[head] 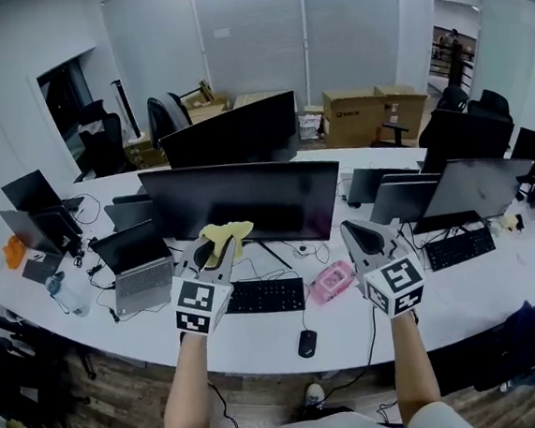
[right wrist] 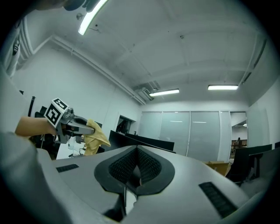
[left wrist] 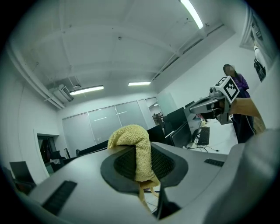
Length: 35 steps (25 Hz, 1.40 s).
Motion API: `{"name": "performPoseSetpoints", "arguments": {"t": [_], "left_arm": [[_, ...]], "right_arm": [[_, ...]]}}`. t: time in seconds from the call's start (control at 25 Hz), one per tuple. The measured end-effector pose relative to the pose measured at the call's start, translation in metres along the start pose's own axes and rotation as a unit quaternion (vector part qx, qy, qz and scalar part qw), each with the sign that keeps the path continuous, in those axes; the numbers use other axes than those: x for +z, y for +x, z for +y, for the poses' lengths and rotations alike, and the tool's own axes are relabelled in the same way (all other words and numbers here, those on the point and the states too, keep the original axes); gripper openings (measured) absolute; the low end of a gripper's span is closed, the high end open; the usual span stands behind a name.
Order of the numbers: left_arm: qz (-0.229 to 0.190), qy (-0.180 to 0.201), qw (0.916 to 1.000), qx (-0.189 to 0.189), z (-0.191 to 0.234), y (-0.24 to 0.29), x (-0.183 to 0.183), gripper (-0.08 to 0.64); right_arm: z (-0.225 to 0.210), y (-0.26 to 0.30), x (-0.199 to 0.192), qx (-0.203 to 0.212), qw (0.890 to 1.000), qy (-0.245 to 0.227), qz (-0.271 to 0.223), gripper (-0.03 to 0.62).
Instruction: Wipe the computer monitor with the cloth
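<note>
A long white bench (head: 261, 342) curves through the office, carrying laptops, a black keyboard (head: 264, 296), a mouse (head: 306, 343) and the wide dark computer monitor (head: 247, 201) at its middle; cardboard boxes (head: 371, 112) stand by the far wall. The left claw (head: 216, 249) is clamped on the yellow cloth (head: 228, 232), held just before the monitor's lower left part. The right claw (head: 356, 235), jaws pressed together on nothing, hovers to the right.
</note>
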<state>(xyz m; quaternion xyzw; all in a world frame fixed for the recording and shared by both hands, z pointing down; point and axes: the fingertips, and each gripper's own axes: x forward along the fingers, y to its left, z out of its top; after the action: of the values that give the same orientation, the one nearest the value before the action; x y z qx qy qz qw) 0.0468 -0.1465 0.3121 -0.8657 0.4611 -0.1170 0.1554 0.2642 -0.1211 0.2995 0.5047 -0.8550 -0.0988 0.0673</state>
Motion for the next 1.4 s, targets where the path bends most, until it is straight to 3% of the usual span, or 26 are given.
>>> {"name": "performPoseSetpoints", "arguments": {"t": [0.36,0.68,0.88,1.0,1.16,1.4], "left_arm": [[-0.052,0.042,0.9955,-0.067,-0.031,0.139,0.056,0.068],[-0.097,0.081,0.9812,-0.146,-0.059,0.243,0.095,0.069],[-0.091,0.131,0.9683,-0.192,-0.092,0.293,0.097,0.069],[-0.071,0.168,0.9627,-0.2,-0.109,0.317,0.093,0.069],[-0.042,0.186,0.9614,-0.198,-0.119,0.337,0.082,0.069],[-0.034,0.2,0.9591,-0.197,-0.121,0.344,0.076,0.067]], "right_arm": [[-0.08,0.016,-0.033,-0.042,0.999,-0.005,0.024,0.026],[-0.117,0.024,-0.051,-0.119,0.991,0.0,0.06,0.026],[-0.13,0.023,-0.051,-0.167,0.983,0.005,0.071,0.026],[-0.134,0.025,-0.052,-0.181,0.981,0.004,0.075,0.026],[-0.137,0.028,-0.056,-0.186,0.979,0.001,0.078,0.026],[-0.132,0.037,-0.065,-0.181,0.98,0.003,0.083,0.026]]}}
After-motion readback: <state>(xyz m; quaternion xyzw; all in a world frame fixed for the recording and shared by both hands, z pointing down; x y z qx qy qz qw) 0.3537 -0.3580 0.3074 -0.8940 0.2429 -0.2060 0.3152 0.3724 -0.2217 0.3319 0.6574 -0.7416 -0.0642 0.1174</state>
